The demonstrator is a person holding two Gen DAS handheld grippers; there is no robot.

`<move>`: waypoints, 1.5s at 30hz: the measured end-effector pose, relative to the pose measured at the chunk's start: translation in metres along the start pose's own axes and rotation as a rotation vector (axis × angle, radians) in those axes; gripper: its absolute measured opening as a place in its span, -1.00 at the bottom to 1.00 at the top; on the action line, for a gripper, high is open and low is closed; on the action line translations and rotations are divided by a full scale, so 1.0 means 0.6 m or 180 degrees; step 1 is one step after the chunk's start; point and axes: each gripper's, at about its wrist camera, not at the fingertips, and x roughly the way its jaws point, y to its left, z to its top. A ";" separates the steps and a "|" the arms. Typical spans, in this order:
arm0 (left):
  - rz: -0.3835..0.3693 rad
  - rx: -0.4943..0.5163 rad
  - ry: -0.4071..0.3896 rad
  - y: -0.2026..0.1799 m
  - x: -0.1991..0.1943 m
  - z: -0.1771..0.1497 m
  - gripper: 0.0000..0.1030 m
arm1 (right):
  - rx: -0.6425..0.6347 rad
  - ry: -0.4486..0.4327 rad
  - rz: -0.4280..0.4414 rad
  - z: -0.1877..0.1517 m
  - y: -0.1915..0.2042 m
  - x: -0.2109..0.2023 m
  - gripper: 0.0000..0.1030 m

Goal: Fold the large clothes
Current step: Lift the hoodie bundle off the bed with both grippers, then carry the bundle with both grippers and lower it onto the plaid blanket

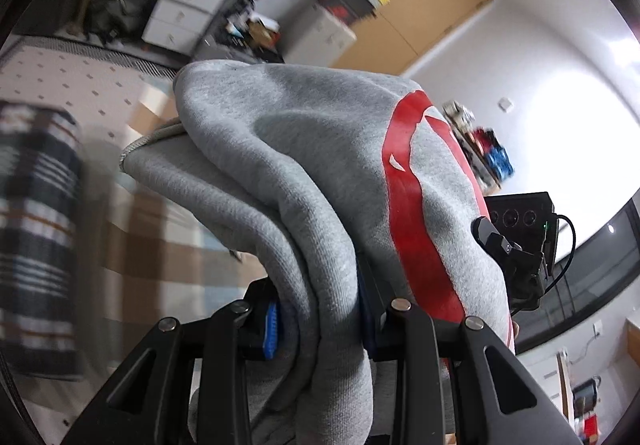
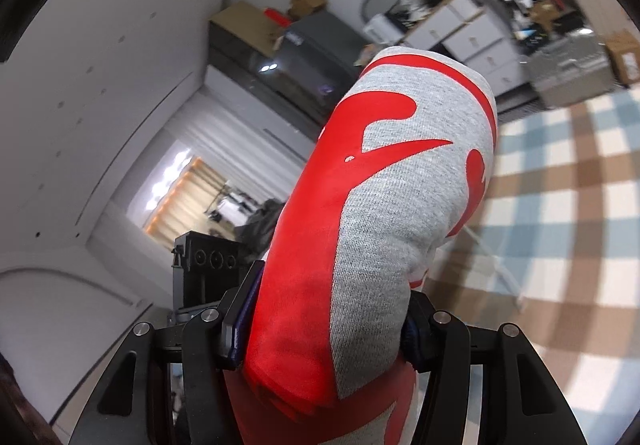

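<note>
A: Where's the sweatshirt (image 1: 320, 173) right now?

B: Up off the checked rug (image 2: 560, 181), bunched between both tools. The left gripper (image 1: 320, 317) has its fingers clamped on a thick grey fold near the ribbed hem, with the cloth mounding up and away from the camera. The right gripper (image 2: 324, 329) is clamped on a fat roll of the same garment, at the part with the red print.

A: How do you reckon it handles?

B: Soft, thick fleece, so probably fairly heavy for cloth. It sags and drapes over the fingers rather than holding shape. Not slippery, not fragile; the printed patch looks smoother and a bit stiffer than the knit.

A: Best place to hold it?

B: I'd say seams or hem edges, several layers deep, as both grips seem to be. A single layer would likely stretch and slide out.

A: Any risk?

B: The hanging bulk could drag one grip loose.
</note>
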 end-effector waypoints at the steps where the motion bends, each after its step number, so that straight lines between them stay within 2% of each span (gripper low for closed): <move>1: 0.0036 0.0000 -0.0032 0.004 -0.010 0.006 -0.52 | -0.0019 0.0028 0.0061 0.015 0.017 0.032 0.11; 4: 0.0217 -0.0019 -0.0160 0.037 -0.064 0.043 -0.52 | -0.0072 0.0084 0.0213 0.044 0.055 0.109 0.11; 7: 0.0380 -0.0139 -0.0315 0.079 -0.127 0.069 -0.52 | -0.0101 0.0162 0.0443 0.066 0.090 0.216 0.11; 9: 0.0527 -0.0191 -0.0436 0.115 -0.158 0.082 -0.52 | -0.0063 0.0174 0.0561 0.068 0.095 0.278 0.11; 11: 0.0714 -0.0250 -0.0426 0.171 -0.176 0.092 -0.51 | -0.0019 0.0201 0.0627 0.059 0.092 0.350 0.11; 13: 0.0817 -0.0366 -0.0359 0.223 -0.163 0.089 -0.52 | 0.0093 0.0277 0.0568 0.037 0.073 0.414 0.11; 14: 0.0941 -0.0418 -0.0264 0.263 -0.144 0.085 -0.51 | 0.0128 0.0317 0.0459 0.019 0.059 0.447 0.11; 16: 0.1098 -0.0545 -0.0088 0.325 -0.105 0.077 -0.51 | 0.0157 0.0491 0.0163 -0.015 0.032 0.508 0.15; 17: 0.1206 -0.0727 0.0031 0.374 -0.074 0.066 -0.52 | 0.0120 0.0630 -0.0059 -0.036 0.017 0.544 0.15; 18: 0.1271 -0.0828 0.0075 0.397 -0.061 0.060 -0.52 | 0.0017 0.0702 -0.0245 -0.049 0.011 0.564 0.15; 19: 0.1261 -0.0933 0.0117 0.419 -0.050 0.052 -0.52 | -0.0169 0.0677 -0.0321 -0.057 0.015 0.570 0.17; 21: 0.0916 -0.1079 0.0010 0.436 -0.062 0.039 -0.51 | -0.0338 0.0700 -0.0368 -0.055 0.031 0.563 0.19; 22: 0.0888 -0.1090 -0.0027 0.437 -0.072 0.039 -0.46 | -0.0426 0.0760 -0.0443 -0.053 0.039 0.560 0.19; 23: 0.0938 -0.1078 -0.0056 0.434 -0.083 0.033 -0.38 | -0.0540 0.0836 -0.0515 -0.052 0.047 0.560 0.19; 27: 0.1118 -0.0973 -0.0175 0.402 -0.109 0.017 -0.38 | -0.0659 0.1175 -0.0726 -0.042 0.059 0.561 0.26; 29: 0.1071 -0.0904 -0.0200 0.390 -0.116 0.011 -0.37 | -0.0634 0.1285 -0.0840 -0.032 0.057 0.562 0.28; 30: 0.1044 -0.0860 -0.0164 0.388 -0.113 0.015 -0.35 | -0.0640 0.1323 -0.0900 -0.033 0.057 0.561 0.29; 32: 0.1111 -0.0762 -0.0030 0.381 -0.101 0.011 -0.02 | -0.0698 0.1431 -0.0996 -0.038 0.067 0.562 0.29; 36: 0.1324 -0.0524 0.0303 0.391 -0.065 -0.001 -0.01 | -0.0639 0.1630 -0.1134 -0.031 0.062 0.554 0.32; 39: 0.1354 -0.0594 0.0340 0.411 -0.036 -0.013 -0.01 | -0.0661 0.1733 -0.1184 -0.029 0.066 0.547 0.32; 42: 0.1257 -0.0766 0.0314 0.436 -0.017 -0.021 0.04 | -0.0878 0.1760 -0.1244 -0.040 0.080 0.546 0.31; 45: 0.1212 -0.0764 0.0290 0.449 0.000 -0.020 0.15 | -0.1009 0.1804 -0.1278 -0.045 0.093 0.546 0.31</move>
